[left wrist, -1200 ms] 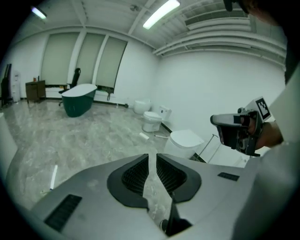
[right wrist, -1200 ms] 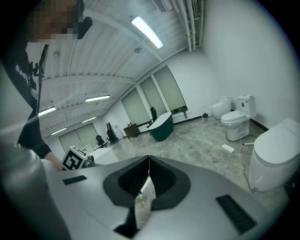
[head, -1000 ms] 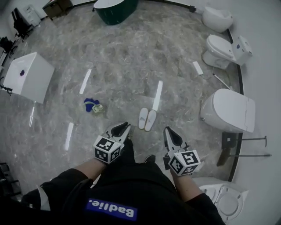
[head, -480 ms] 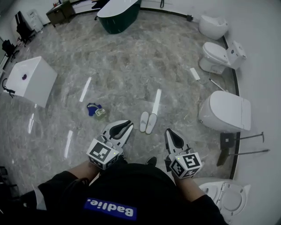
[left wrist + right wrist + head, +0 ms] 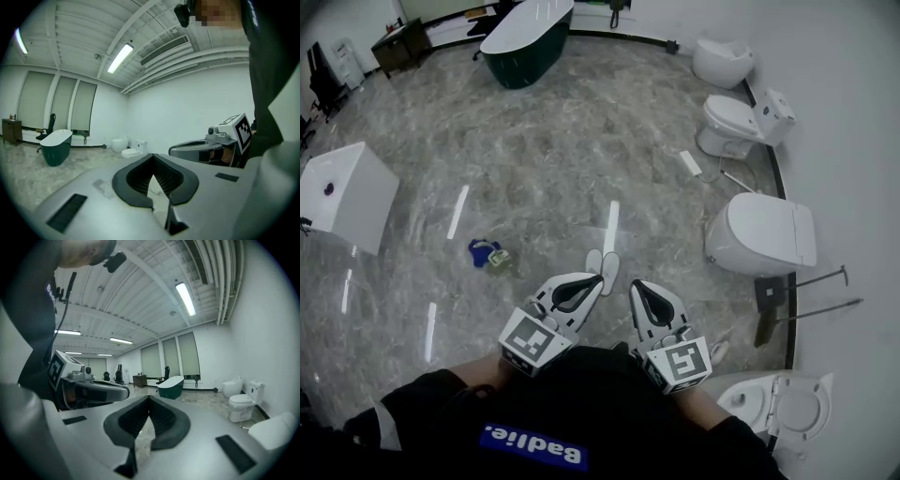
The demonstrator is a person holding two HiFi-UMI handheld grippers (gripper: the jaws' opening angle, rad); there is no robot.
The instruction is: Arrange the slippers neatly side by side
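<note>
My left gripper [image 5: 599, 278] has just been closing. Its fingers [image 5: 130, 183] now meet at the tips with nothing between them, only the hollow behind the pads. My right gripper [image 5: 635, 285] reads the same, fingers [image 5: 123, 420] pressed tip to tip and empty. I hold both in front of my body, close beside each other. Each gripper view looks out roughly level across the room, with the other gripper showing at its edge. The slippers [image 5: 608, 263] lie on the floor [image 5: 581, 159], a white pair side by side, touching or very nearly so. In the head view they sit just past the left fingertips, which overlap the pair's near end in the picture, and a little left of the right fingertips. The grippers are up off the floor and neither touches the pair. A green bathtub [image 5: 525, 42] stands well beyond the slippers. Toilets [image 5: 733, 122] line the wall on my right, and a white box [image 5: 347, 192] stands well off to my left.
</note>
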